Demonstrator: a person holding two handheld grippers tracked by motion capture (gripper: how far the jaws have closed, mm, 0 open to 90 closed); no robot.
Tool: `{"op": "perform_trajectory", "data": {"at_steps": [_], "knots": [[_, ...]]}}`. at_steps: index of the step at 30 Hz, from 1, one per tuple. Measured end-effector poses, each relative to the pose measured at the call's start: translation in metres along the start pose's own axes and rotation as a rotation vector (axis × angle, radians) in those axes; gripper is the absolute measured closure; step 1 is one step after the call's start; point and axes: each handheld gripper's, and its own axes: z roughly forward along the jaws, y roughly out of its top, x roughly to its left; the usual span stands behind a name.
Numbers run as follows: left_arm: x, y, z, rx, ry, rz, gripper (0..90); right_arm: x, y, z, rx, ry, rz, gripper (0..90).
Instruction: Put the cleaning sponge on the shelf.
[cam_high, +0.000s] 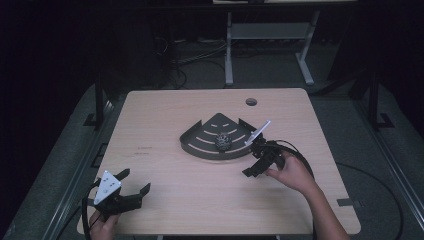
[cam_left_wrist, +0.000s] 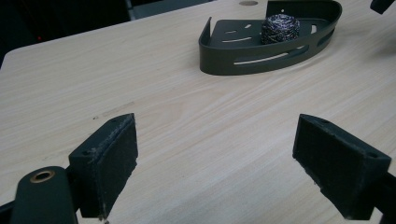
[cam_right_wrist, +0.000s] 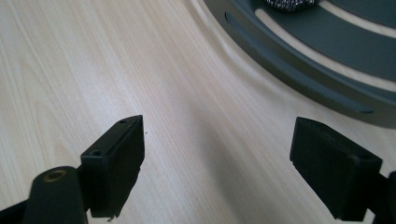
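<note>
A dark grey quarter-round slotted tray (cam_high: 200, 142) lies at the middle of the wooden table, with a ball of steel wool (cam_high: 222, 141) inside it. My right gripper (cam_high: 253, 160) hovers low just off the tray's right front rim, open with nothing between its fingers. In the right gripper view the right gripper (cam_right_wrist: 217, 163) points at bare wood, the tray's curved rim (cam_right_wrist: 299, 70) and the steel wool (cam_right_wrist: 289, 4) above it. My left gripper (cam_high: 135, 181) rests open near the table's front left corner. The left gripper view has the left gripper (cam_left_wrist: 215, 163) facing the tray (cam_left_wrist: 252, 58) and steel wool (cam_left_wrist: 280, 29) far off.
A round cable hole (cam_high: 251, 102) sits in the table's far side. Behind the table stands a white desk frame (cam_high: 229, 50) with cables on the floor. Bare wood stretches between my two grippers.
</note>
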Motion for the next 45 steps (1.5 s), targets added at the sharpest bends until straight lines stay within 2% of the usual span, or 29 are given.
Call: {"op": "perform_trajectory", "data": {"at_steps": [8,27,30,45], "knots": [[0.000,0.000,0.000,0.003,-0.001,-0.004,13.3,0.003,-0.018,0.001,0.008,-0.009,0.016,17.4],[-0.002,0.000,0.001,0.001,-0.005,0.002,13.3,0.021,-0.047,0.001,-0.016,-0.008,0.007,17.6],[-0.001,0.000,0.001,0.002,-0.002,0.002,13.3,0.024,-0.052,0.000,-0.020,-0.021,0.004,18.0],[-0.002,0.000,0.001,0.002,-0.002,0.004,13.2,0.029,-0.080,-0.002,-0.053,-0.008,0.042,17.7]]}}
